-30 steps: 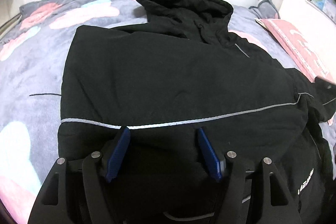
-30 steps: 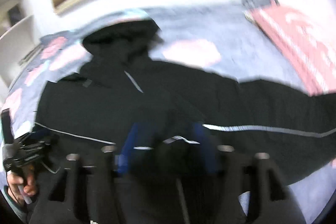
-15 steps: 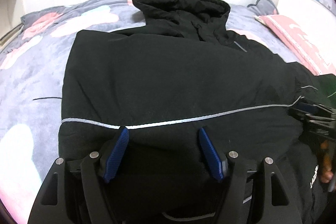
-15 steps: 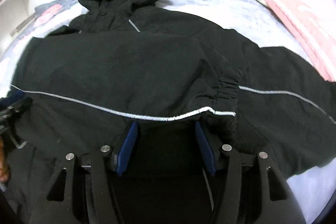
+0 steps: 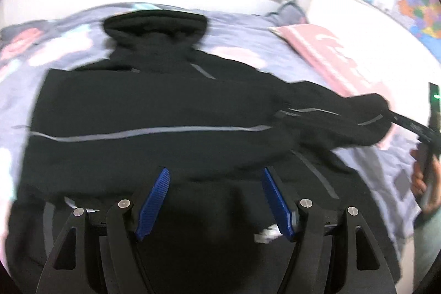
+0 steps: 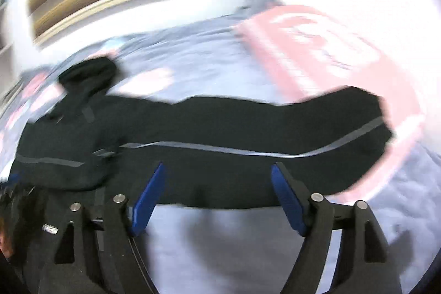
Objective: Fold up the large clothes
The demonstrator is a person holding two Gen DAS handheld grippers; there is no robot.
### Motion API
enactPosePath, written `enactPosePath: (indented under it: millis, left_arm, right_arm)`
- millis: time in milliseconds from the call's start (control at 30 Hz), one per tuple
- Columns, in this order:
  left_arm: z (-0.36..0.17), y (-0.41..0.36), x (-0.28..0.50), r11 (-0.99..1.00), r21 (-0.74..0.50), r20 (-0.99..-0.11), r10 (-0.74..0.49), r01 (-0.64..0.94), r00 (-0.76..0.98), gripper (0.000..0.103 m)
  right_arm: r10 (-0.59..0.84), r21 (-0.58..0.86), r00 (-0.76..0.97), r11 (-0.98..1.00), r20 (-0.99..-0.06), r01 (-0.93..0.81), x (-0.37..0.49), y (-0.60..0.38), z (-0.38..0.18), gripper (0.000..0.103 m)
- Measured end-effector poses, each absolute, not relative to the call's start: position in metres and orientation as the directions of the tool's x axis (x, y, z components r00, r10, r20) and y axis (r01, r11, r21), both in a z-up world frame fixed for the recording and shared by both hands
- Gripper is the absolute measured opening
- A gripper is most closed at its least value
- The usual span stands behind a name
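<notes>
Black hooded jacket (image 5: 154,112) spread on the bed (image 6: 220,68), one sleeve (image 6: 275,134) stretched sideways. Your left gripper (image 5: 215,200) and right gripper (image 6: 217,197), its jaws just widened, gape empty. Soft, bulky, probably slippery: pinch the sleeve cuff (image 6: 380,126).

The jacket (image 5: 154,106) is seen as matt black cloth with a duller grey reflective stripe (image 5: 143,132). The bedspread (image 6: 220,244) looks like soft plush fabric. Ribbed blue pads (image 5: 153,203) (on matt black plastic fingers) are shown with 4 shiny metal pins.
</notes>
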State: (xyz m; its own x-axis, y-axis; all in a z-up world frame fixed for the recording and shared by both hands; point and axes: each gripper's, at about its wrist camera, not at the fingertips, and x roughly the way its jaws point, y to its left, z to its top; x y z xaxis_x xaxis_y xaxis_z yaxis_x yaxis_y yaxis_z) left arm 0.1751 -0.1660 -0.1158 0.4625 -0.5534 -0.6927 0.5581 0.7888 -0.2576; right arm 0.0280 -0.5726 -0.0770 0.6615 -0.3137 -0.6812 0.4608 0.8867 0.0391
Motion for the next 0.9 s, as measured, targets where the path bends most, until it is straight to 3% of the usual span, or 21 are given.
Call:
enactPosePath:
  millis: [367,600,633,667,700,800,900]
  left_arm:
    - [-0.164,-0.191,0.162,0.816,-0.251,-0.764,-0.498,0.521,0.411,0.071]
    - [-0.176,-0.202,0.156,0.830,-0.164,-0.783,-0.438,0.532,0.442,0.071]
    - [-0.176,-0.204,0.154,0.830,-0.144,-0.785,-0.427,0.538,0.449,0.071]
    - [-0.177,-0.205,0.153,0.831,-0.134,-0.785,-0.422,0.540,0.453,0.071]
    - [-0.176,-0.205,0.153,0.830,-0.131,-0.785,-0.421,0.541,0.454,0.071]
    - [-0.178,-0.202,0.154,0.829,-0.145,-0.783,-0.430,0.541,0.450,0.071]
    - [-0.179,-0.203,0.153,0.829,-0.146,-0.781,-0.432,0.541,0.451,0.071]
  right_arm:
    - [-0.422,0.210,0.619,0.689,-0.663,0.694,-0.042,-0.758,-0.072,0.083]
    - [-0.260,0.367,0.650,0.652,-0.714,0.664,-0.027,-0.800,-0.111,0.085]
    - [-0.241,0.360,0.650,0.672,-0.721,0.647,-0.019,-0.796,-0.115,0.081]
    - [-0.263,0.322,0.636,0.687,-0.726,0.652,-0.015,-0.790,-0.115,0.061]
    - [-0.322,0.242,0.611,0.710,-0.723,0.661,-0.011,-0.780,-0.111,0.028]
    - [-0.392,0.178,0.643,0.749,-0.658,0.639,-0.017,-0.758,-0.091,0.018]
    - [-0.478,0.173,0.649,0.711,-0.592,0.681,-0.036,-0.758,-0.070,0.017]
